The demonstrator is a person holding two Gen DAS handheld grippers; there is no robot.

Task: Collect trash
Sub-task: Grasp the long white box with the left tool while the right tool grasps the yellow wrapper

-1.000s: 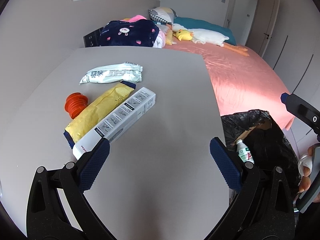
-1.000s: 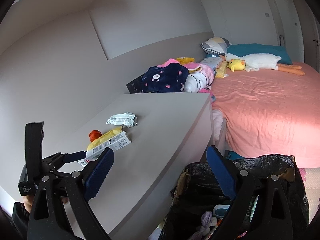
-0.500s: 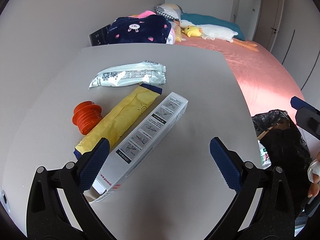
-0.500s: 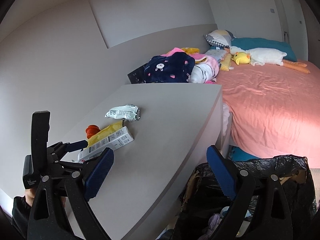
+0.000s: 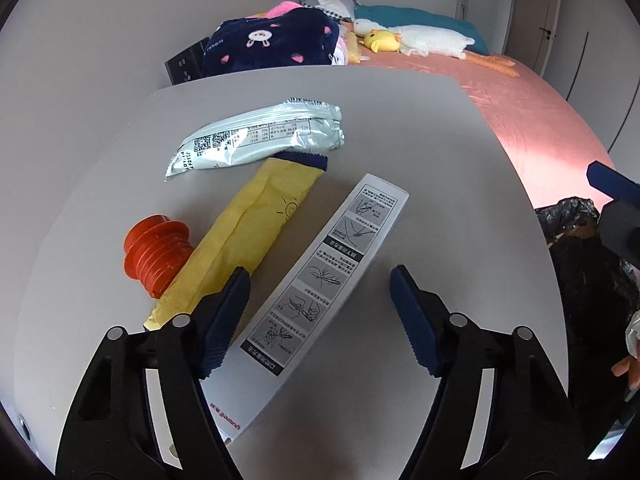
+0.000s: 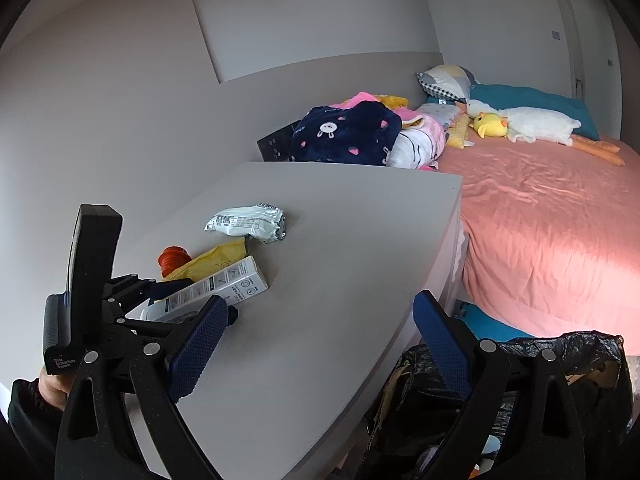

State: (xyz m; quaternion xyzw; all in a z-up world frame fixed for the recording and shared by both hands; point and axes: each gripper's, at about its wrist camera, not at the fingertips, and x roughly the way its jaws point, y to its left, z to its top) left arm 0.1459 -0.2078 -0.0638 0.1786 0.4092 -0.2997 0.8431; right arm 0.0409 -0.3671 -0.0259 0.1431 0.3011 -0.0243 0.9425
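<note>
A long white box [image 5: 320,280] with printed pictures lies on the grey table [image 5: 440,160]. My left gripper [image 5: 320,312] is open with its fingers on either side of the box's near end. Beside the box lie a yellow packet [image 5: 248,236], an orange ribbed cap [image 5: 158,252] and a silver wrapper [image 5: 260,136]. My right gripper [image 6: 320,344] is open and empty, held over the table's edge above a black trash bag [image 6: 580,360]. The box also shows in the right wrist view [image 6: 216,288].
A bed with a pink sheet [image 6: 540,220] stands to the right of the table. A navy blanket [image 5: 272,44], pillows and a plush duck [image 5: 380,40] lie at its head. The trash bag [image 5: 580,260] stands between the table and the bed.
My left gripper has moved forward and left over the table, so the white box now lies between its open fingers. The right gripper has risen slightly.
</note>
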